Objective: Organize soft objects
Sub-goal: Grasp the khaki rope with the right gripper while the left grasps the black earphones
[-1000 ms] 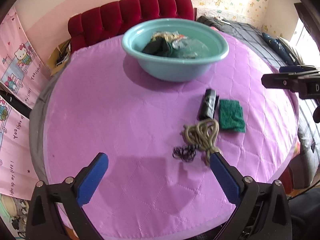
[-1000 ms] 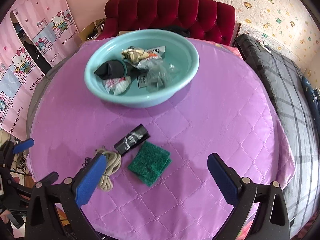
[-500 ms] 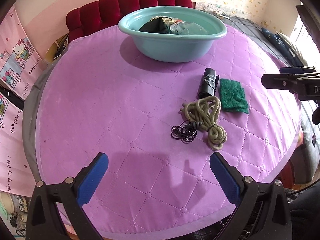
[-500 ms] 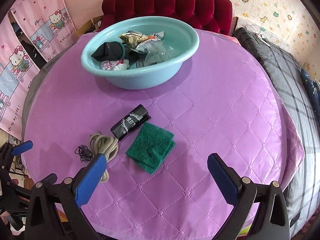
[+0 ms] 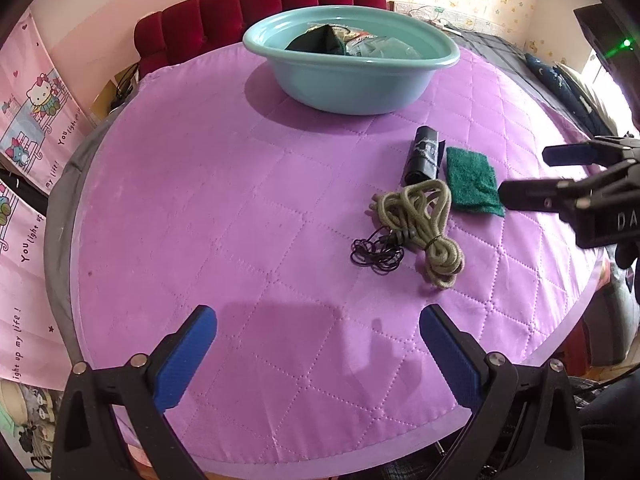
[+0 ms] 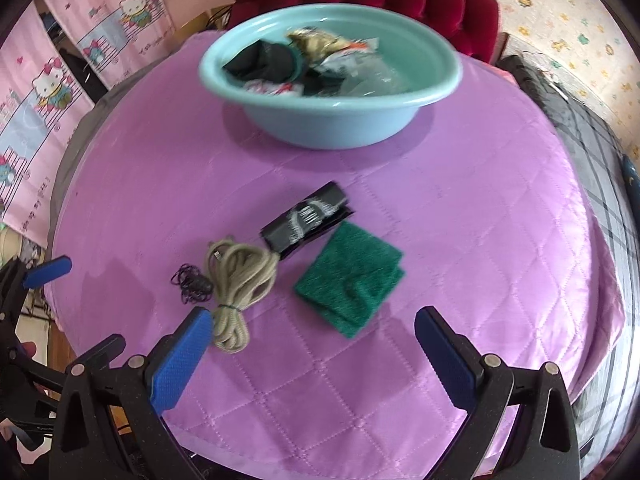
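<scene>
Teal basin (image 6: 332, 128) on quilted purple cloth (image 6: 460, 220); dark green pad (image 6: 350, 280), khaki rope (image 6: 240, 276), black roll (image 6: 306, 220).

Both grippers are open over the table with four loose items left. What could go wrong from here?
The green cloth lies folded, so the right gripper might pinch only its top layer. The rope bundle touches the black hair ties and the black roll, so lifting it toward the basin could drag either along.

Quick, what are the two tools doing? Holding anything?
Left tool: open, holding nothing.
Right tool: open, holding nothing.
</scene>
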`<control>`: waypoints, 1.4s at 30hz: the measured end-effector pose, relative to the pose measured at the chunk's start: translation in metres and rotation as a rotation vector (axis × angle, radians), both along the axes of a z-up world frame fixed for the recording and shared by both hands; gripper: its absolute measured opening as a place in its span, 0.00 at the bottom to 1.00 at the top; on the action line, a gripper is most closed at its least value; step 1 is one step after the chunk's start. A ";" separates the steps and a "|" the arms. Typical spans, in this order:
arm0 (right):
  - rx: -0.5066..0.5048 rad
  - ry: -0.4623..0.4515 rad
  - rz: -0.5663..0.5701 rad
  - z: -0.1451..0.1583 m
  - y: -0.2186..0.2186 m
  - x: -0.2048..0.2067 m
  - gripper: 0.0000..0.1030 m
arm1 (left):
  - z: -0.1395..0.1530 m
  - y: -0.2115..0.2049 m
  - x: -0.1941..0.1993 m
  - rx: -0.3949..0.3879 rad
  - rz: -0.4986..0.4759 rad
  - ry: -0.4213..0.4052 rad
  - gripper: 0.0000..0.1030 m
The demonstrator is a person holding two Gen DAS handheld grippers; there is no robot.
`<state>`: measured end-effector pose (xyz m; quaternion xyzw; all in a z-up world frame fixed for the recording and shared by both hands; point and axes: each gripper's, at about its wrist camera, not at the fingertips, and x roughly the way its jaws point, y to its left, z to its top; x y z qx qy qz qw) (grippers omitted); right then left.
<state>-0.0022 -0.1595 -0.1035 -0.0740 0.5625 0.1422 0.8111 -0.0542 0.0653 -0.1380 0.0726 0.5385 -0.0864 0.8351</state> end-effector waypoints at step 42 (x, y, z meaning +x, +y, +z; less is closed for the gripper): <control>0.045 0.103 0.141 -0.035 0.044 -0.015 0.24 | -0.028 -0.011 0.016 -0.035 -0.027 0.063 1.00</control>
